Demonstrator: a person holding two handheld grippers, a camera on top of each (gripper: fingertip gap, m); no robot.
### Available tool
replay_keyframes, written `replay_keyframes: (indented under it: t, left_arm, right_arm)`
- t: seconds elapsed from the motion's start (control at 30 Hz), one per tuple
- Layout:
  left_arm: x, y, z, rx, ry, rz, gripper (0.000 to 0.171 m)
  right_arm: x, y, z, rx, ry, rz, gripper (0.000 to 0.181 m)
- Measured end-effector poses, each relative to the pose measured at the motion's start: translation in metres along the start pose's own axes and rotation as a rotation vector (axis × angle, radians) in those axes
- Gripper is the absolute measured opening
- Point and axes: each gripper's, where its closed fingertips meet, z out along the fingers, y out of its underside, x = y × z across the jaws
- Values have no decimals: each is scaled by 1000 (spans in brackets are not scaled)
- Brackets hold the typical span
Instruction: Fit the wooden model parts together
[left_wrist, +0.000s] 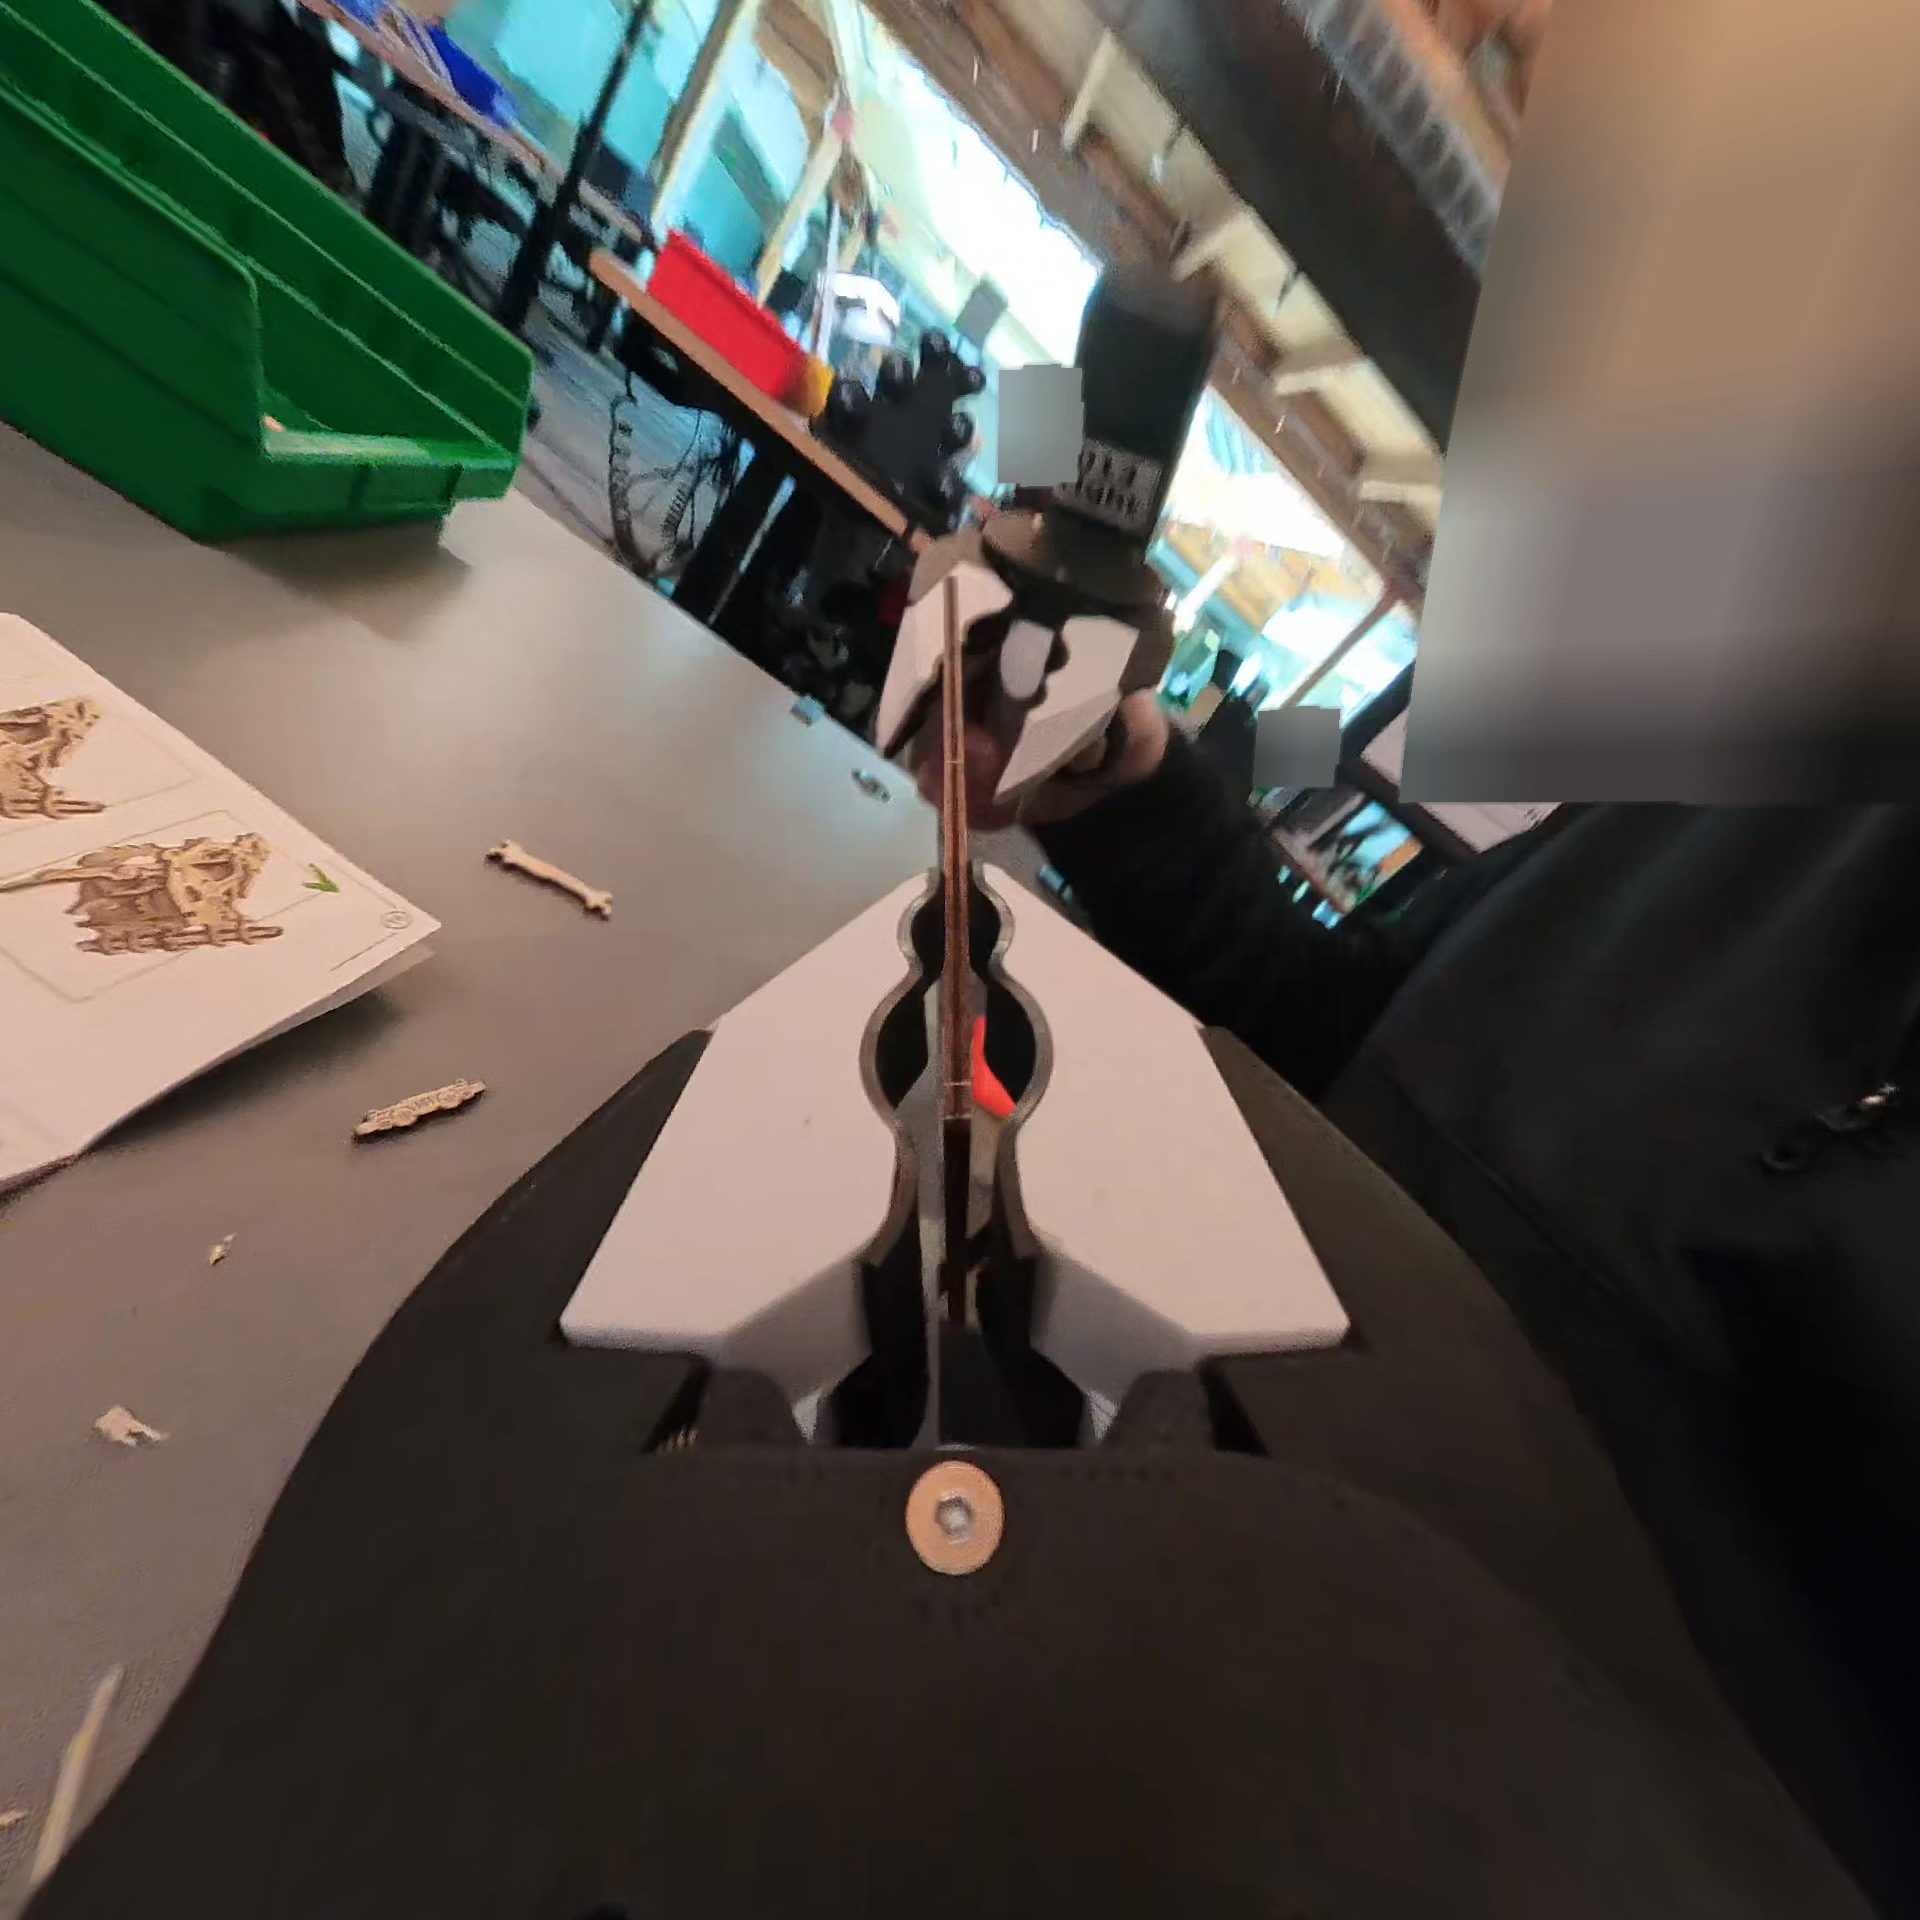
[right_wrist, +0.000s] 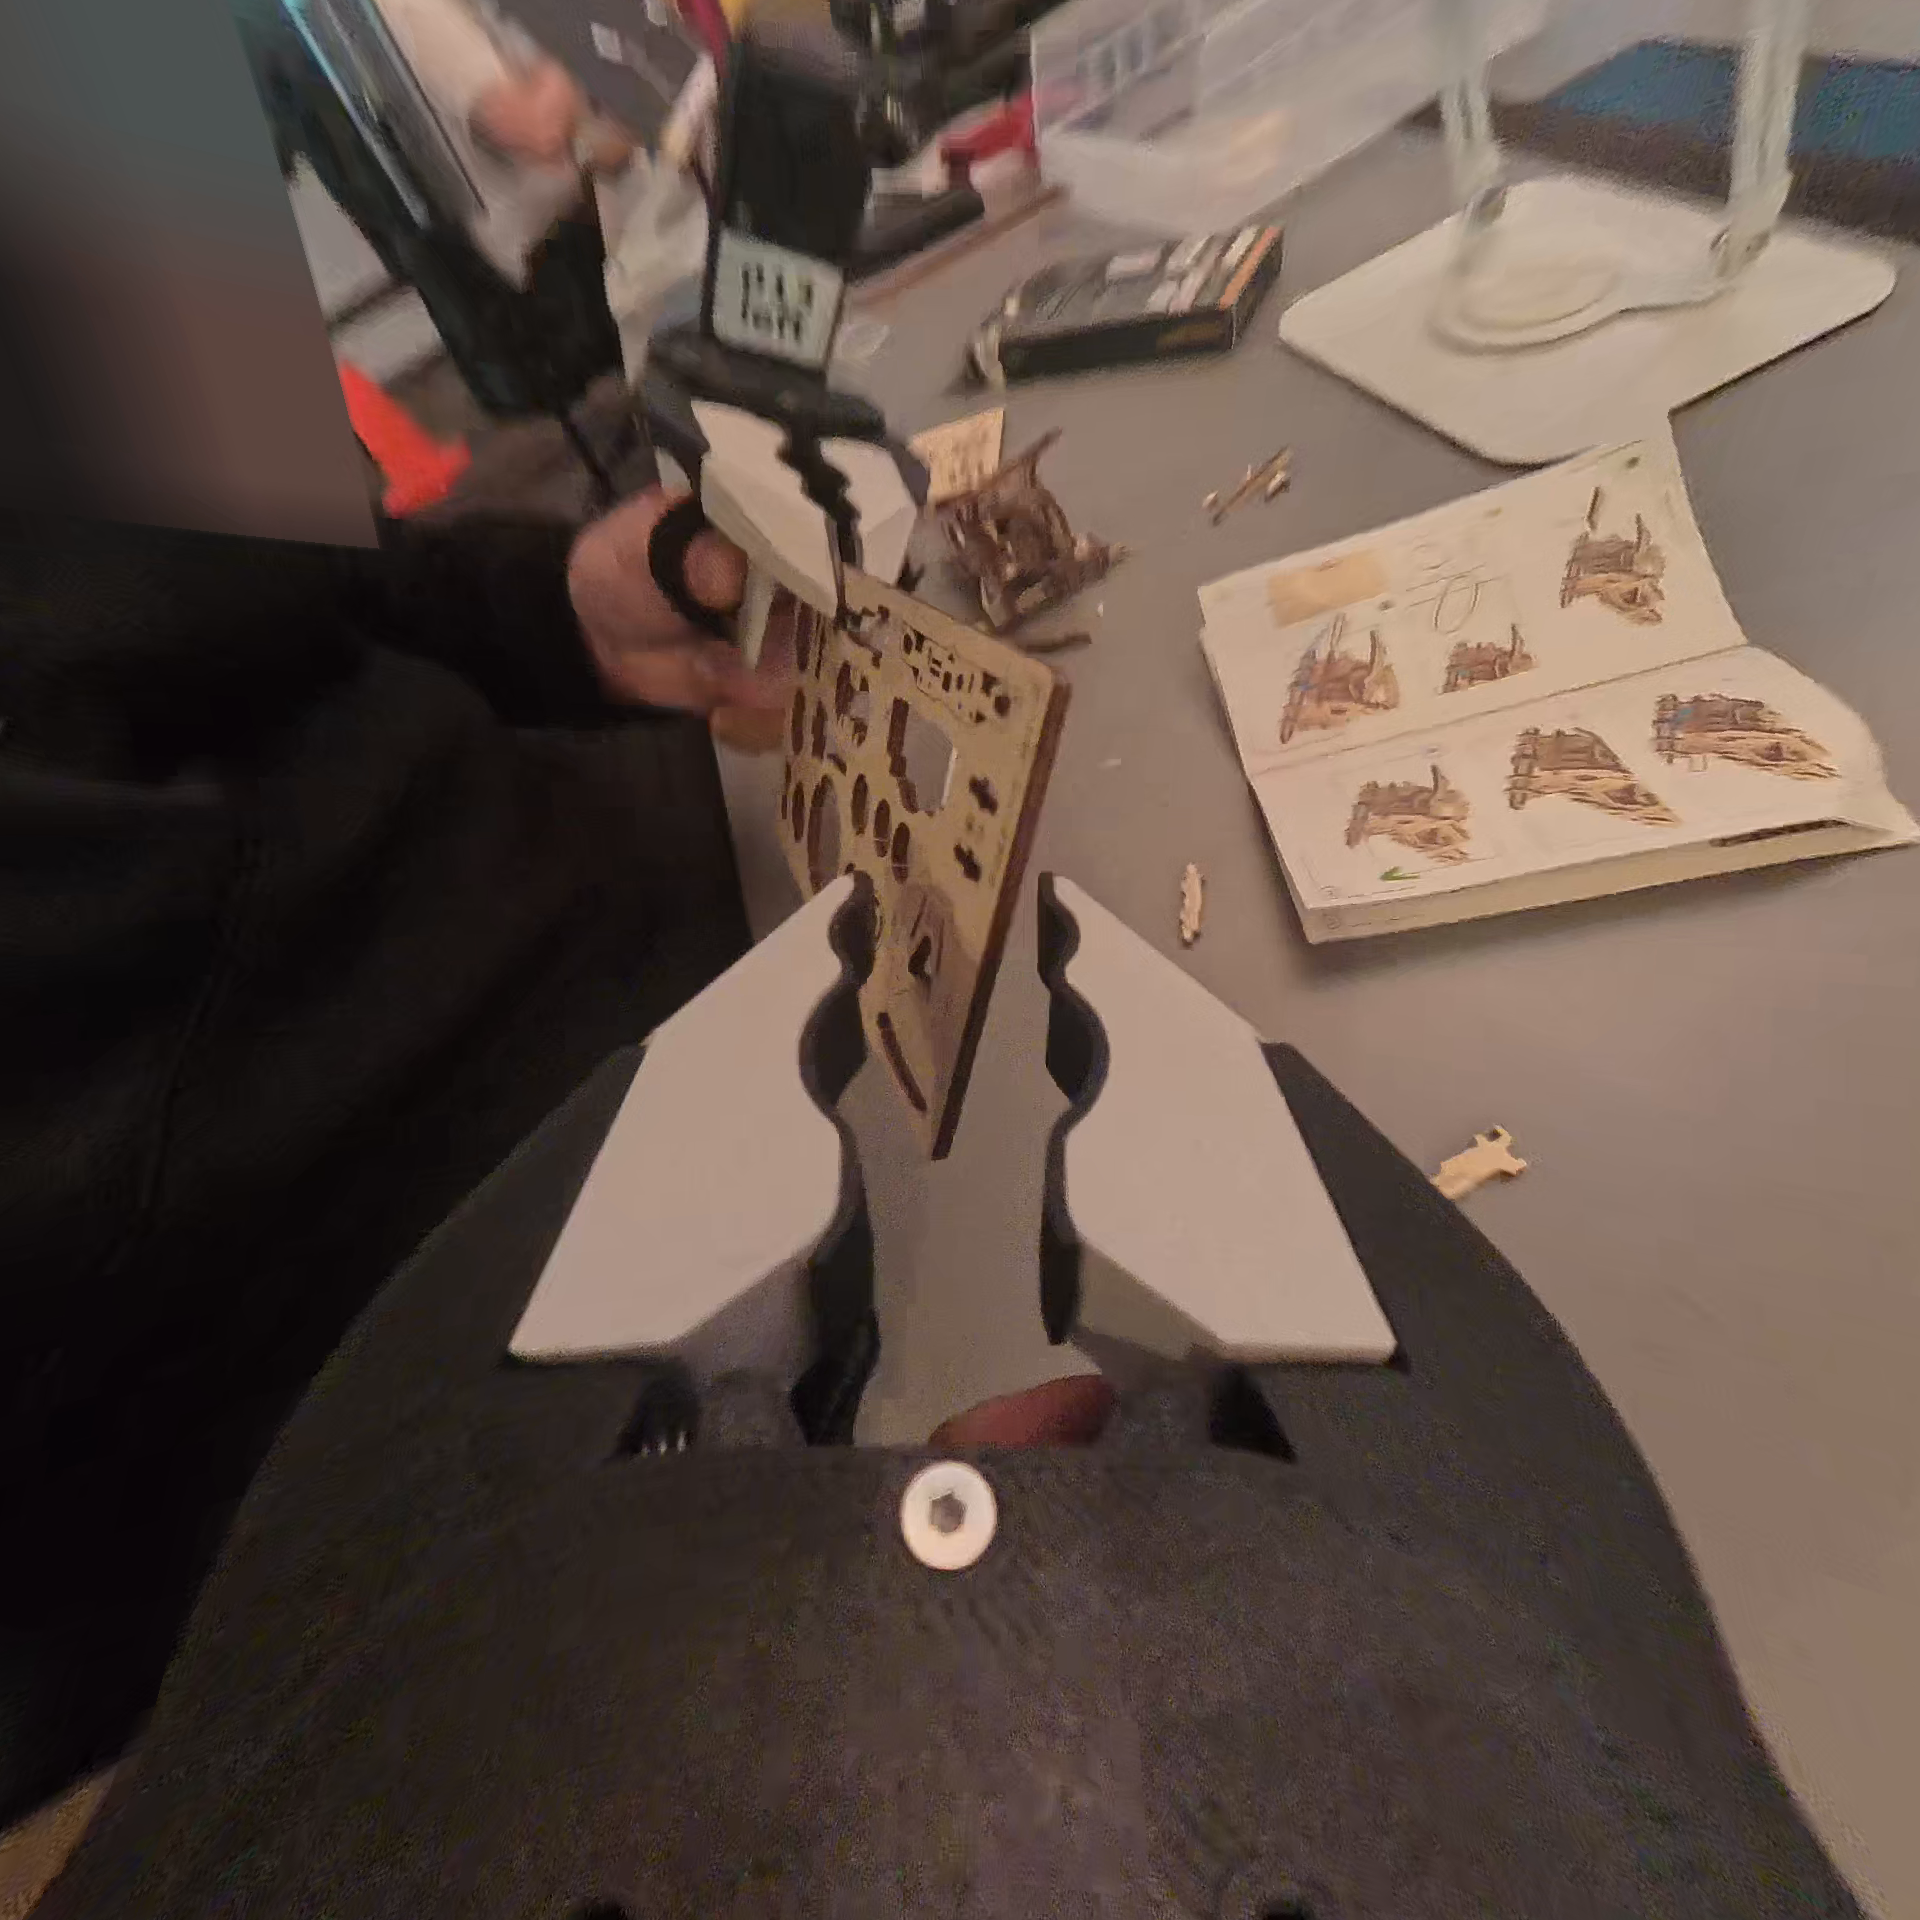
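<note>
A thin laser-cut wooden sheet (right_wrist: 935, 790) with many cut-out holes is held upright above the grey table (right_wrist: 1455, 1455). My left gripper (left_wrist: 956, 883) is shut on it; in the left wrist view the sheet (left_wrist: 954, 987) shows edge on. In the right wrist view the left gripper (right_wrist: 836, 582) grips the sheet's far end. My right gripper (right_wrist: 951, 894) is open, with the sheet's near end between its fingers. It also shows in the left wrist view (left_wrist: 951, 774), straddling the far edge. A partly built wooden model (right_wrist: 1023, 551) stands behind.
An open instruction booklet (right_wrist: 1507, 707) lies on the right; it also shows in the left wrist view (left_wrist: 156, 883). Loose wooden parts (right_wrist: 1192, 904) (right_wrist: 1481, 1158) (left_wrist: 551, 878) are scattered about. Green bins (left_wrist: 208, 312), a dark box (right_wrist: 1132, 291) and a white stand base (right_wrist: 1558, 332) sit farther off. There is about 9 cm between the tips of the two grippers.
</note>
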Motion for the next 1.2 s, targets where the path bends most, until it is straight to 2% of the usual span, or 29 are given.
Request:
replay_keyframes:
  t: [0.1, 0.17, 0.27, 0.37, 0.5, 0.67, 0.9, 1.03, 1.2]
  left_arm:
    - [16, -6, -6, 147, 85, -47, 0]
    - [26, -2, -10, 176, 103, -28, 0]
    - [36, 1, -19, 208, 107, -11, 0]
    - [38, 5, -26, 216, 100, -25, 0]
    - [41, 8, -25, 209, 96, -12, 0]
    - [39, 13, -23, 174, 54, 14, 6]
    - [35, 14, -28, 172, 42, 15, 1]
    - [32, 23, -25, 127, 32, 5, 1]
    - [29, 26, -24, 136, 47, -46, 1]
  right_arm:
    - [-11, -7, 0, 197, -55, 59, 34]
    - [-33, -10, 0, 316, -170, 93, 23]
    - [-59, -2, 12, 361, -288, 132, 25]
    - [-71, -7, 21, 433, -338, 167, 18]
    - [-62, -10, 34, 459, -285, 208, 2]
    - [-56, -16, 29, 482, -289, 231, 1]
    - [-51, -20, 27, 453, -260, 225, 1]
    - [-47, -28, 25, 503, -237, 239, 2]
    - [-45, -32, 26, 553, -226, 262, 3]
